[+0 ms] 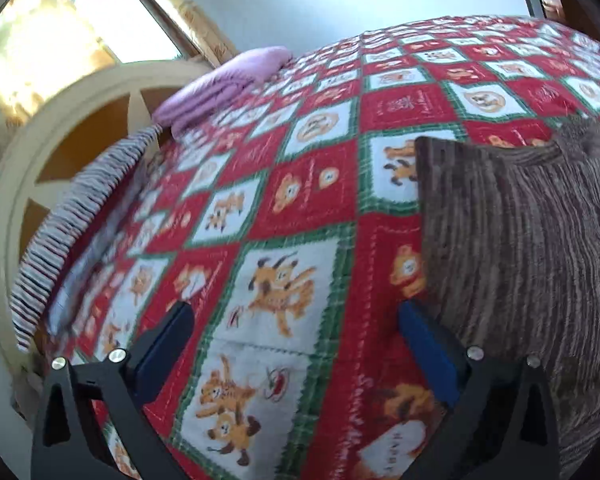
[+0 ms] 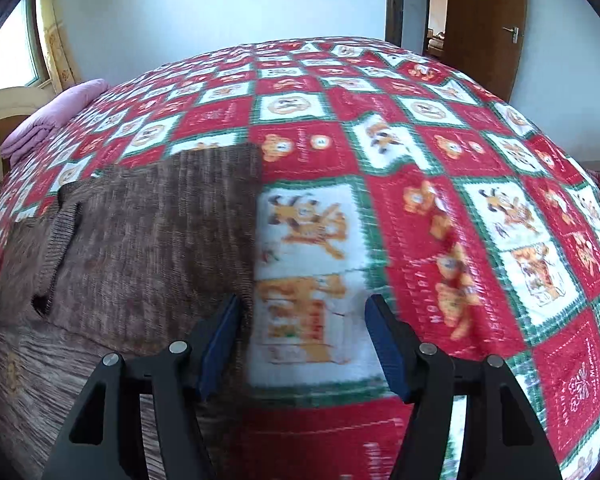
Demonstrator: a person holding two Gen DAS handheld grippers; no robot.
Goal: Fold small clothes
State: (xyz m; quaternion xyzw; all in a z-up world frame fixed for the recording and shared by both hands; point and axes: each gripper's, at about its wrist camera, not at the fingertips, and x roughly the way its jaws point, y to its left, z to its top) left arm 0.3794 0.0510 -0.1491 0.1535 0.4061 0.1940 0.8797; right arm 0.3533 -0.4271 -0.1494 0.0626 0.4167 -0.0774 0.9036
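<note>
The left gripper [image 1: 296, 344] was held low over the bed with its blue-padded fingers [image 1: 428, 348] spread wide and nothing between them; the right-hand pad lay just beside the near edge of the brown knit garment [image 1: 520, 240]. The right gripper [image 2: 304, 344] was likewise spread apart and empty, its left pad [image 2: 220, 344] at the garment's [image 2: 140, 232] right-hand edge. The garment was laid flat on the checked blanket [image 2: 440, 208], between the two grippers. Its long axis could not be determined with certainty, but in the right wrist view it ran from the near left corner away toward the middle of the bed, where a straight far edge was seen. A ribbed band [image 2: 60, 248] and a small dark opening were noted on its left part. The fabric was a brown, finely striped knit, partly blurred. Open blanket, red and white squares bordered in green, extended to the right of the garment and beyond it. Farther off, folded purple bedding [image 1: 224, 84] rested at the bed's left edge near a cream headboard [image 1: 60, 128], with a striped cloth [image 1: 68, 216] along that edge. A wooden door [image 2: 488, 20] stood beyond the far side.
</note>
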